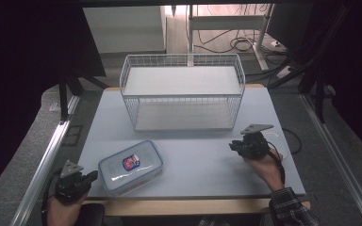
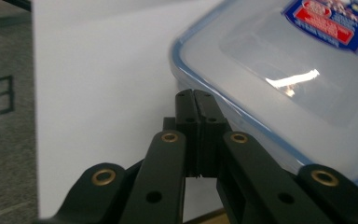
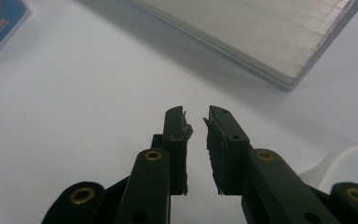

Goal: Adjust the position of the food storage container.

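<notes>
We see the pale table (image 1: 188,155) evenly lit from above while the room's left and right sides fall into near-black. A white glare streak crosses the container lid (image 2: 303,77). Close up, the black jaws blur softly, and the wire basket (image 1: 183,89) casts only faint shadow.

A white wire rack (image 1: 183,92) with two shelves stands on the pale table (image 1: 202,165), ahead of both tools and closer to the right gripper (image 1: 232,146) than to the left gripper (image 1: 94,175). Past the right jaws its lower board (image 3: 270,32) lies ahead and to the right. Cables (image 1: 238,44) lie on the floor beyond it. A metal rail (image 1: 42,165) runs outside the left tool. The dark panel (image 1: 287,21) far beyond the right one is possibly a monitor.
</notes>
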The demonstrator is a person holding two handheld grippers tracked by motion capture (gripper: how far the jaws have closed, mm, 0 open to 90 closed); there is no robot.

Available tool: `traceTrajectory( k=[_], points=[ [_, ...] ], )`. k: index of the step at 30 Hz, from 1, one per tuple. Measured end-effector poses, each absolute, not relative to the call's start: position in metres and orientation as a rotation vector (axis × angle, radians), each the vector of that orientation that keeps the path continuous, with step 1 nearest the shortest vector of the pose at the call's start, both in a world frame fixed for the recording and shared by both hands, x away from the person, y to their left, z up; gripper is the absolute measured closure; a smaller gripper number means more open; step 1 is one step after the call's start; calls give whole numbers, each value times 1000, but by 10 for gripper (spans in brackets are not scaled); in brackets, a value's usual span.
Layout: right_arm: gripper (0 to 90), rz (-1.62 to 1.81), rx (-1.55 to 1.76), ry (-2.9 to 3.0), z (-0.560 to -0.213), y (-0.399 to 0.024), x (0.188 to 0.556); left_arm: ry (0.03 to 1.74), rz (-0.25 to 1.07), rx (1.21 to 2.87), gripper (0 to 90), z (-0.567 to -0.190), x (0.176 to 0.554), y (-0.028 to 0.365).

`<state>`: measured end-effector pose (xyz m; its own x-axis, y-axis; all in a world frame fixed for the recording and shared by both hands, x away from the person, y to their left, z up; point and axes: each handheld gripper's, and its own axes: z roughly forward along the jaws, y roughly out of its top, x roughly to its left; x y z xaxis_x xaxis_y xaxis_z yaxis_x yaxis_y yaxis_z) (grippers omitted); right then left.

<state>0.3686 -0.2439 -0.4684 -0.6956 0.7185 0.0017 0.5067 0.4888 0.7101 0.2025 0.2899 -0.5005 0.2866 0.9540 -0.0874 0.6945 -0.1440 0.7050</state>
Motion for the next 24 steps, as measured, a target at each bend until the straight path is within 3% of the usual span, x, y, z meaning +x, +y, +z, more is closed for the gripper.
traceTrajectory(
  k=[16, 24],
  points=[
    [756, 1116, 983, 2478, -467, -232, 363, 1408, 548, 1920, 899, -502, 222, 273],
    [844, 1107, 952, 2523, -469, -221, 360, 1343, 518, 1929, 899, -503, 245, 254]
  ],
)
